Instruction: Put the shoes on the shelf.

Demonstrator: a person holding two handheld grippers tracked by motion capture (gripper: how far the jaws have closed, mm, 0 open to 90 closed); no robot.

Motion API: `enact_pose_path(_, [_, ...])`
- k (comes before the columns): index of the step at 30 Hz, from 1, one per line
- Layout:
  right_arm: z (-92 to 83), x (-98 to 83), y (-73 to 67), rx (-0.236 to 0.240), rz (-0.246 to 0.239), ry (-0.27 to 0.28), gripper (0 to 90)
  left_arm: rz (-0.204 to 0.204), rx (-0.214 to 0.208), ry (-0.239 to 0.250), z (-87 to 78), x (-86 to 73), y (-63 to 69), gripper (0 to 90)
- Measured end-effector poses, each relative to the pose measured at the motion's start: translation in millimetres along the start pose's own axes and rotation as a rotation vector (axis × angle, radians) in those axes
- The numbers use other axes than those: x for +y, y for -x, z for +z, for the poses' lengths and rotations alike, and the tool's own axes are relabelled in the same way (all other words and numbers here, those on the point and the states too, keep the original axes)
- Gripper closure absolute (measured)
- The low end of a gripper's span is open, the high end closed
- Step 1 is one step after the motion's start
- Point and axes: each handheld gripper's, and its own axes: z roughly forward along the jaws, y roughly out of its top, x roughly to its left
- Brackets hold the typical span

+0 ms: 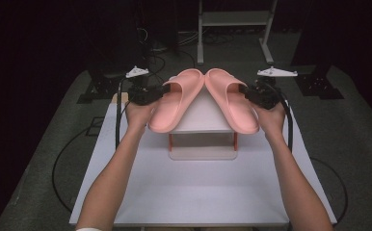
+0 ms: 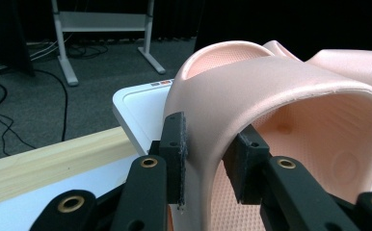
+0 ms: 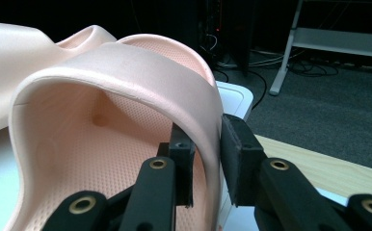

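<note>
Two pink slide slippers lie toe to toe on a small white stand [image 1: 201, 118] with red legs, their heels spread apart toward me. My left gripper [image 1: 167, 90] is shut on the outer side of the left slipper's [image 1: 177, 103] strap. In the left gripper view the strap [image 2: 271, 82] passes between the two black pads of the left gripper [image 2: 208, 161], one outside and one inside. My right gripper [image 1: 242, 90] is shut on the right slipper's [image 1: 232, 103] strap the same way. In the right gripper view that strap [image 3: 116, 62] sits between the pads of the right gripper [image 3: 205, 161].
The stand sits on a white table [image 1: 198, 192] whose far edge has a wooden strip [image 2: 44, 166]. Beyond the table, on the grey floor, are a white metal frame [image 1: 234, 19], loose cables and dark equipment bases at both sides.
</note>
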Motion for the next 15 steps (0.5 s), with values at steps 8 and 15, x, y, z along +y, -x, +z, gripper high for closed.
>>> enact_pose_path(8, [2.2, 1.9, -1.6, -0.008, 0.002, -0.003, 72.9, -0.012, 0.014, -0.008, 4.9, 1.7, 4.1, 67.7])
enact_pose_path(15, [2.3, 3.4, -3.2, -0.015, 0.012, -0.002, 72.4, -0.024, 0.011, -0.001, 6.1, 3.5, 7.9, 65.9])
